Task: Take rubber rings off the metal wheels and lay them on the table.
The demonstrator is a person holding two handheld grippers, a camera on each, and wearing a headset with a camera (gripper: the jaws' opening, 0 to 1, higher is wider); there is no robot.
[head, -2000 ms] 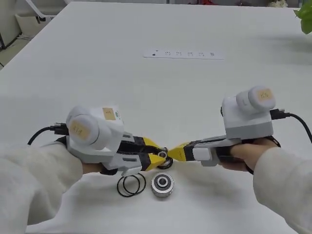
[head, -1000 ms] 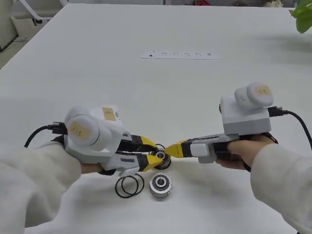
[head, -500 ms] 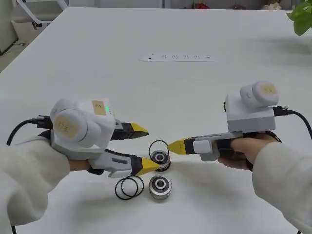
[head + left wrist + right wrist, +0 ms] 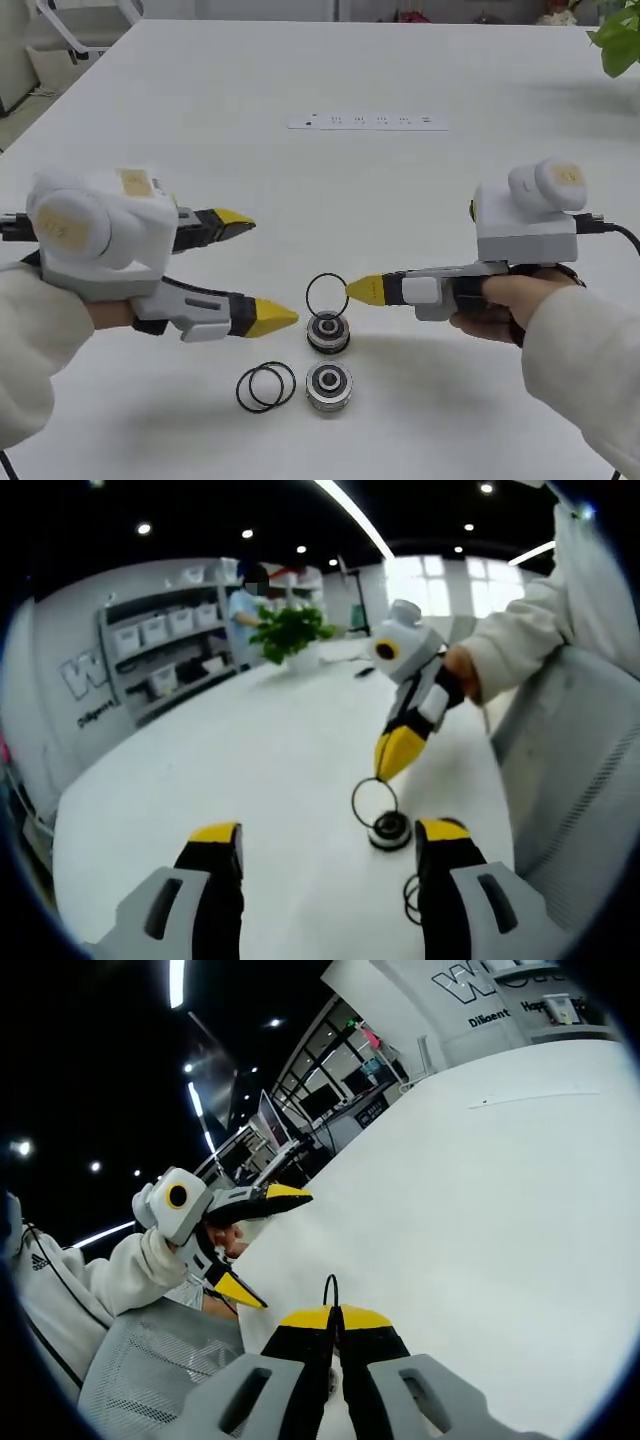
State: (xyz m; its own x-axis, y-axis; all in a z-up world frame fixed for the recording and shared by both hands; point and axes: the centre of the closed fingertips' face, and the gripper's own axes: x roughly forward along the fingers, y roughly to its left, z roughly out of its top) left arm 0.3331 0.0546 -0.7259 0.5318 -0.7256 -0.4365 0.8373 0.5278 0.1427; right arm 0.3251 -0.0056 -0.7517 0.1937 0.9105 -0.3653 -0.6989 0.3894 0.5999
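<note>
The left gripper [image 4: 265, 270] was held at the left, its yellow-tipped jaws spread wide and pointing right. The right gripper [image 4: 352, 290] faced it tip to tip, held level, jaws pinched together on a ring [image 4: 327, 275]; both arms wore white sleeves

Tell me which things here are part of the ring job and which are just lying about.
Job: held rubber ring, laid rings, far wheel, near wheel, right tool, left tool.
Lying about: power strip, plant.
</note>
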